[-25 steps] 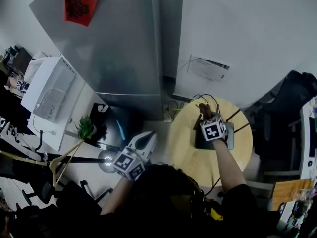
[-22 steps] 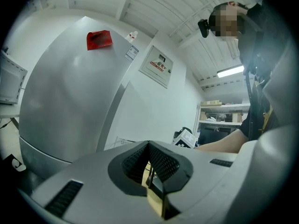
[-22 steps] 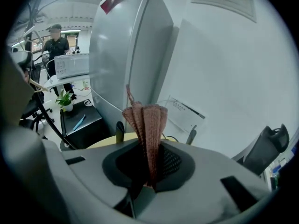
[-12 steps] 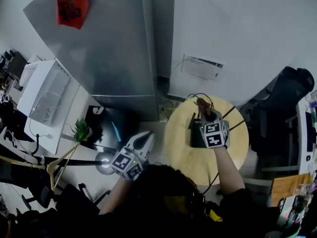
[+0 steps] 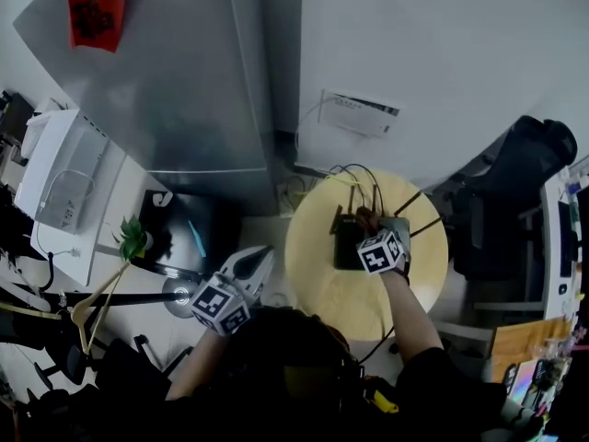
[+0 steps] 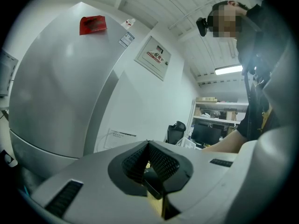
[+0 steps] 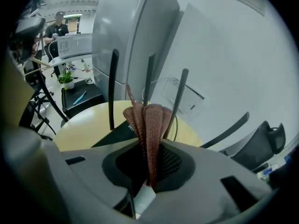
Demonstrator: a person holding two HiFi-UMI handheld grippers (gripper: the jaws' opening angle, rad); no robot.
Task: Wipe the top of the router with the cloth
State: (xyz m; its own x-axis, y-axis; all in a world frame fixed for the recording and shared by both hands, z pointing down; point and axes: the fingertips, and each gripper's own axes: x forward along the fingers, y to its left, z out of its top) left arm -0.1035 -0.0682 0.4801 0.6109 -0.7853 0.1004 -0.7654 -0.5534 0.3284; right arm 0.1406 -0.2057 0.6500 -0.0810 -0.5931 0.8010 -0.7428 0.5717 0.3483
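Router (image 5: pixel 348 245) — a black box with upright antennas — sits on the round table (image 5: pixel 322 288). The wipe looks under way rather than finished: the right tongs (image 5: pixel 369 223) are clamped on the brown cloth (image 7: pixel 148 118) directly over the router's top, near its antenna edge. How much of the top remains to be wiped cannot be judged. The left tongs (image 5: pixel 259 259) hang well left of the router, off the table — closed on nothing.

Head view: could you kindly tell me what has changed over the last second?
The right hand-held gripper, shut on the cloth, drew back toward the person across the router, dragging the cloth from the far edge onto the top. The left hand-held gripper stayed beside the table, shut and empty.
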